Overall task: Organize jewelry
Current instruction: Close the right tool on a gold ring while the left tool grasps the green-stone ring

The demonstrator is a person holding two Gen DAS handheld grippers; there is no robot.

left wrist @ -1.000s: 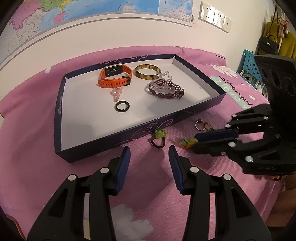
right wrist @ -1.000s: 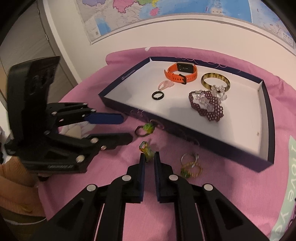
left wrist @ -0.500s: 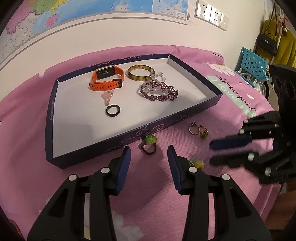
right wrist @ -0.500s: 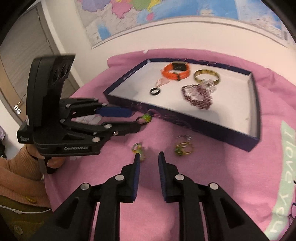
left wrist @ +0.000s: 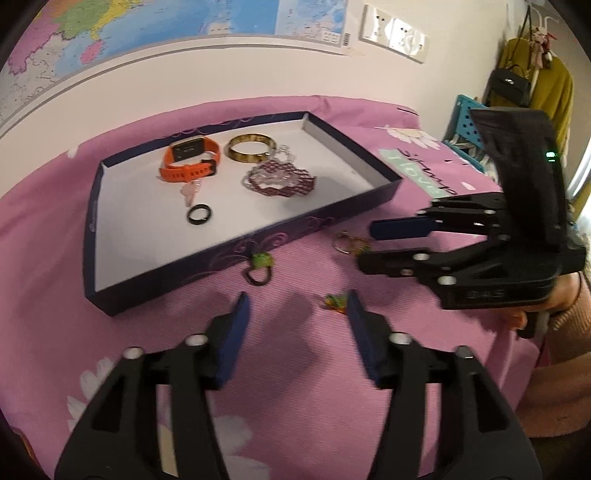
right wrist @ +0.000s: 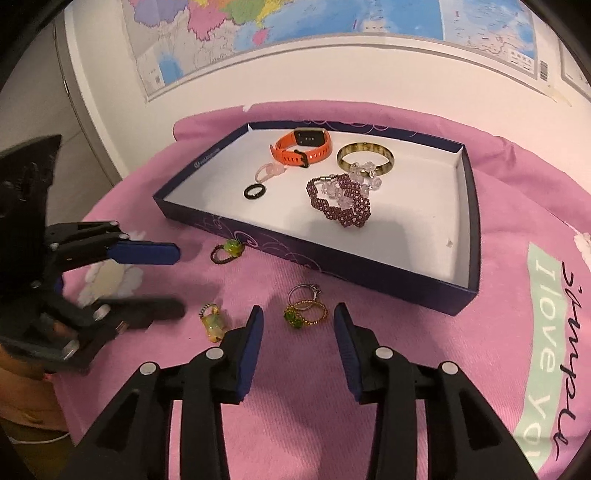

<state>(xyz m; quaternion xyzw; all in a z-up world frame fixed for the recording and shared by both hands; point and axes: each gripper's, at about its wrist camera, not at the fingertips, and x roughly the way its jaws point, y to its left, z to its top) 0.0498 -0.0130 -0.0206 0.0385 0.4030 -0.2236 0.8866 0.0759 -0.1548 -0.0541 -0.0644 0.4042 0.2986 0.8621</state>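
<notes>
Pink cloth (right wrist: pixel 461 332) covered the table, and on it sat a navy cardboard tray (right wrist: pixel 369 262) already holding an orange smartwatch (right wrist: pixel 301 149), an amber bangle (right wrist: pixel 365 157), a maroon beaded bracelet (right wrist: pixel 340 201), a black ring (right wrist: pixel 254 191) and a pale pink ring (right wrist: pixel 269 170). Four pieces lay outside the tray on the cloth: a dark bead ring with a green stone (right wrist: pixel 226 251) just beside the tray's near wall, a yellow-green stone ring (right wrist: pixel 213 321), and a silver ring (right wrist: pixel 304 291) touching a gold ring with a green stone (right wrist: pixel 304 314). The step in hand appeared to be selection of the next loose piece. The right tongs (right wrist: pixel 297 325) were opening with nothing pressed between the pads; the gold and silver rings lay at 12 o'clock from the tips, roughly centred in the gap. The left tongs (left wrist: pixel 295 314) were likewise opening and empty, with the bead ring at 11 o'clock and the yellow-green ring just beside the right-hand pad. The next move would likely call for lowering the right tongs over the paired rings, closing on one thin band without dragging its neighbour, then carrying it over the tray wall. Legible writing: "I love you" and "simple" on the cloth's green panel (right wrist: pixel 546 332). The tray wall's small white logo and the wall map's (right wrist: pixel 295 29) labels could not be read.
</notes>
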